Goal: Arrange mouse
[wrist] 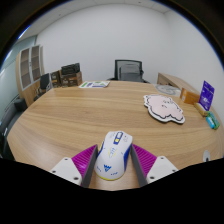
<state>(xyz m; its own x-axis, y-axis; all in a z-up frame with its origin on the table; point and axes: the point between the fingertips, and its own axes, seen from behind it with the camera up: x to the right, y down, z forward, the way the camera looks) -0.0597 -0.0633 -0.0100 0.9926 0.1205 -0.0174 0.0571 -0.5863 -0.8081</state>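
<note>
A white computer mouse [113, 155] with blue and yellow markings sits between my two fingers, and its sides touch both magenta pads [85, 160]. My gripper [113, 167] is shut on the mouse over the near edge of a round wooden table [80, 118]. A white, irregularly shaped mouse pad [164, 108] with a printed picture lies on the table beyond my fingers, to the right. I cannot tell whether the mouse rests on the table or is held just above it.
A purple box [206, 96] and small items stand near the table's right edge. Papers [95, 84] lie at the far side, with a black office chair [128, 69] behind them. Shelves [30, 68] and dark boxes [68, 74] stand at the far left.
</note>
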